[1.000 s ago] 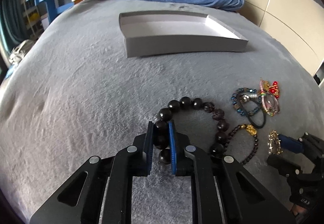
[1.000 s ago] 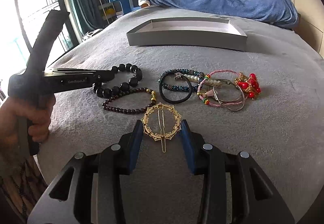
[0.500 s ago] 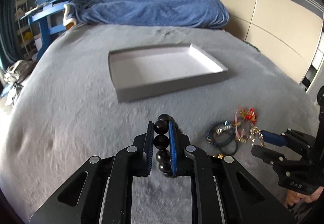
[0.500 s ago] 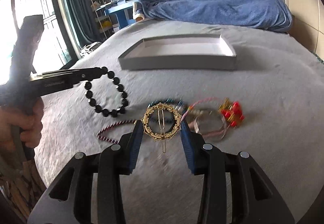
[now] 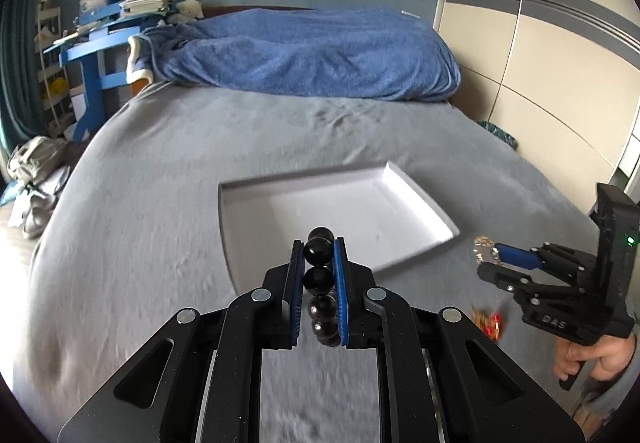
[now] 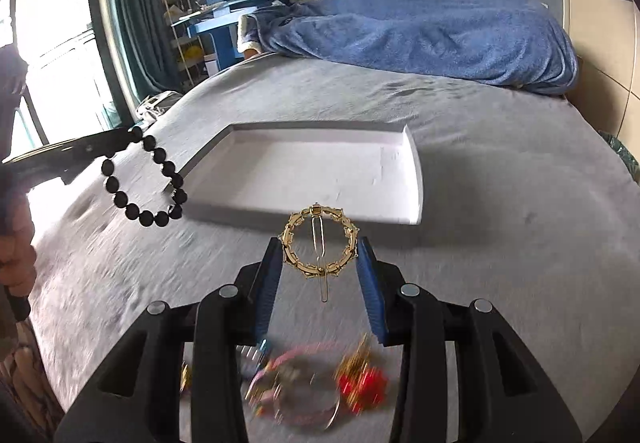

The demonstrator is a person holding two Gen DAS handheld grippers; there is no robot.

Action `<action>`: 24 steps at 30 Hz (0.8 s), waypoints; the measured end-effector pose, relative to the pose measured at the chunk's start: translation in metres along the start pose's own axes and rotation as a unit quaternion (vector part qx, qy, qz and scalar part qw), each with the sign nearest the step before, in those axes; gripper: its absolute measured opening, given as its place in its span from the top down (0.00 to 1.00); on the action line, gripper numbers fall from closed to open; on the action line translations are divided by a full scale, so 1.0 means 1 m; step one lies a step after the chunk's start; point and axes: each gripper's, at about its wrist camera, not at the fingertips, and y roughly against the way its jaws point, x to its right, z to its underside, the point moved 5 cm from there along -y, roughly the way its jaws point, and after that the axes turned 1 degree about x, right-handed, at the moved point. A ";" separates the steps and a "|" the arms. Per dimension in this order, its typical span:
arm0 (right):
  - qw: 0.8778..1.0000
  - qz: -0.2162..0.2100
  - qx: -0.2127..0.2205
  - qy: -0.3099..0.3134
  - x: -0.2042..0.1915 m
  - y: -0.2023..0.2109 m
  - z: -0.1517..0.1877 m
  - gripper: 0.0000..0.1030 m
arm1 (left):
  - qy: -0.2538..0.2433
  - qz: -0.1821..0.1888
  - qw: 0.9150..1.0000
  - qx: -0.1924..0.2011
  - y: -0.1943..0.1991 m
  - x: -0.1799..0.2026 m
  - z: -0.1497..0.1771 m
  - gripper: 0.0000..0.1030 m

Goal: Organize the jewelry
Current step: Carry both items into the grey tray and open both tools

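My left gripper (image 5: 318, 263) is shut on a black bead bracelet (image 5: 319, 275) and holds it in the air before the near edge of the white tray (image 5: 416, 199). In the right wrist view the bracelet (image 6: 144, 179) hangs as a loop from the left gripper (image 6: 128, 137), left of the tray (image 6: 416, 179). My right gripper (image 6: 318, 263) is shut on a round gold hair clip (image 6: 319, 245), held above the bed just short of the tray's near wall. The left wrist view shows the right gripper (image 5: 486, 255) with the clip (image 5: 485, 247), right of the tray.
The tray lies on a grey bed (image 5: 140, 227). Blurred bracelets and a red-beaded piece (image 6: 360, 383) lie on the bed below my right gripper. A blue blanket (image 5: 312, 55) is heaped at the far end. A blue desk (image 5: 96, 55) and a window (image 6: 56, 55) are to the left.
Both grippers have lifted their pieces off the bed and moved forward towards the tray. The other jewelry has dropped below and behind the right gripper.
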 end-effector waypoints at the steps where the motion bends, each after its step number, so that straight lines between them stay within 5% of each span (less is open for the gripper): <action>1: 1.000 0.001 -0.004 -0.004 0.003 -0.008 -0.007 0.63 | 0.000 0.000 1.000 0.001 -0.004 -0.001 -0.005 0.86; 11: 0.997 0.005 -0.072 -0.017 0.019 -0.094 -0.035 0.63 | -0.002 -0.010 1.000 -0.006 -0.063 -0.007 -0.036 0.86; 24: 0.992 0.018 -0.120 -0.026 0.023 -0.139 -0.025 0.62 | -0.019 -0.059 0.995 -0.080 -0.127 -0.032 0.024 0.85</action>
